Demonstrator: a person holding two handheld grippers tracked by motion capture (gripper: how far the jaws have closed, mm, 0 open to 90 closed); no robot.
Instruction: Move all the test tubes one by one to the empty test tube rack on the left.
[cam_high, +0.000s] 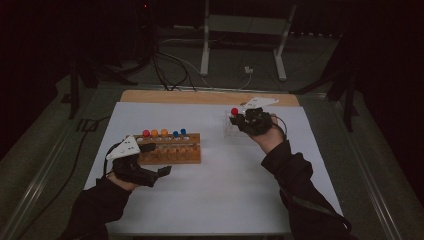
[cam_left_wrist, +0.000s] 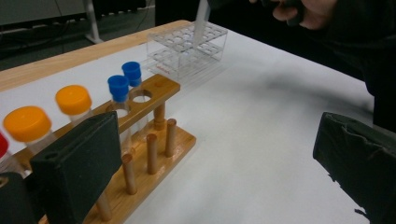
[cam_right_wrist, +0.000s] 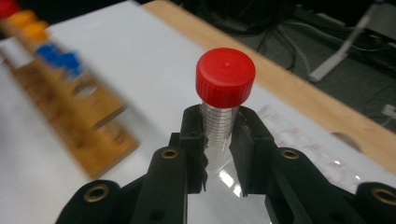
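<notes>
A person sits at a table covered with a white sheet, a two-jaw gripper in each hand.

The right gripper is clamped on a clear tube with a red cap — the jaws press its sides just below the cap, and the tube stands upright between them. In the high view this gripper is at the far right of the sheet, with the red cap showing beside it, held over a clear plastic rack. In the left gripper view the tube's lower end hangs just above that clear rack; whether it touches the rack cannot be told.

The left gripper is near the left front of the sheet, just in front of a wooden rack. Its jaws stand wide apart with nothing between them; in its own view the two black pads frame the wooden rack and bare sheet.

The wooden rack holds capped tubes in a row — one red, two orange and two blue. At the rack's near end in the left gripper view, one hole past the blue caps is empty.

The two racks lie well apart.
</notes>
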